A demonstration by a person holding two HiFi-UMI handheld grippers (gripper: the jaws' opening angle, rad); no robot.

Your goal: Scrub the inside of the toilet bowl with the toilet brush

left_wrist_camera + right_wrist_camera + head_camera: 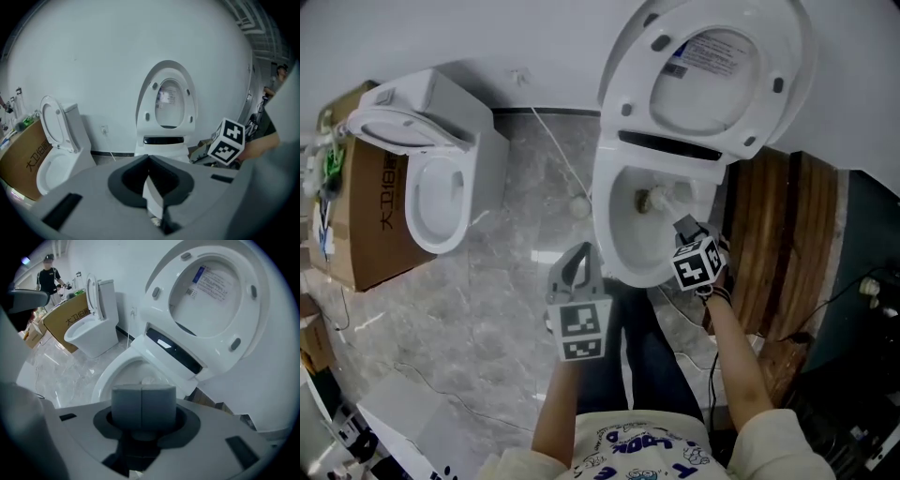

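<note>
**Item 1: toilet bowl point(611, 239).** White, with seat and lid point(712, 66) raised against the wall. We note a printed label on the underside of the lid. It stands on a grey marbled floor point(487, 309), beside dark wooden planks point(783, 225) on the person's right.

**Item 2: toilet brush point(653, 199).** We find its pale head down inside the bowl, near the back wall of the basin. The light handle slants up and out toward the right gripper.

**Item 3: right gripper point(685, 228).** It is held over the bowl's right rim and points inward. In the right gripper view point(142, 401) we see the two grey pads drawn together with only a seam between them. In the head view the brush handle runs into their tips, so we record this tool as pinching the brush.

**Item 4: left gripper point(578, 255).** It is held over the floor just left of the bowl's front and touches nothing. In the left gripper view point(151, 185) we see its jaws pressed together with nothing between them.

**Item 5: second toilet point(441, 178).** White, lid up, well apart to the left, with a cardboard box point(370, 220) against its far side.

**Item 6: white cable point(555, 145).** It trails across the floor between the two toilets.

**Item 7: bystander point(48, 277).** A distant figure in dark clothing, whom we make out only in the right gripper view.
</note>
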